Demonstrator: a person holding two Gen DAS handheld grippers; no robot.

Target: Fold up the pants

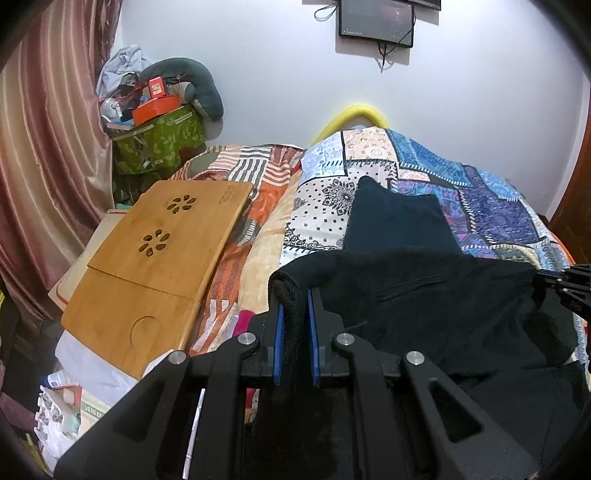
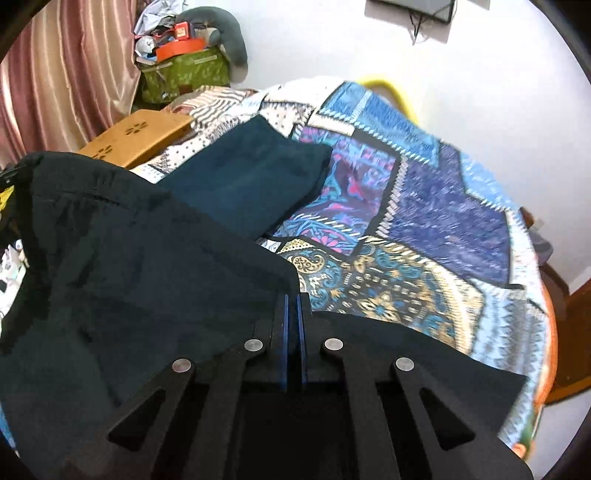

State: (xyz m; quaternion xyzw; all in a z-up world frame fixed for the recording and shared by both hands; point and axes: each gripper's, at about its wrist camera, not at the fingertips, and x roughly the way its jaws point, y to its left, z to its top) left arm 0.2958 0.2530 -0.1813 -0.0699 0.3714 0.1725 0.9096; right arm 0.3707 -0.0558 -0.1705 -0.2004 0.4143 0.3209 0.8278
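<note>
Black pants hang stretched between both grippers over the bed. My left gripper is shut on a thick rolled edge of them, which bulges above the blue pads. At the far right of the left wrist view, the right gripper holds the other corner. In the right wrist view, the right gripper is shut with the edge of the black pants pinched at its tips. A dark teal folded garment lies flat on the bedspread beyond.
A patchwork bedspread covers the bed. A wooden lap desk lies at the left edge, and behind it stands a green box piled with clutter. A curtain hangs at left. A screen is mounted on the wall.
</note>
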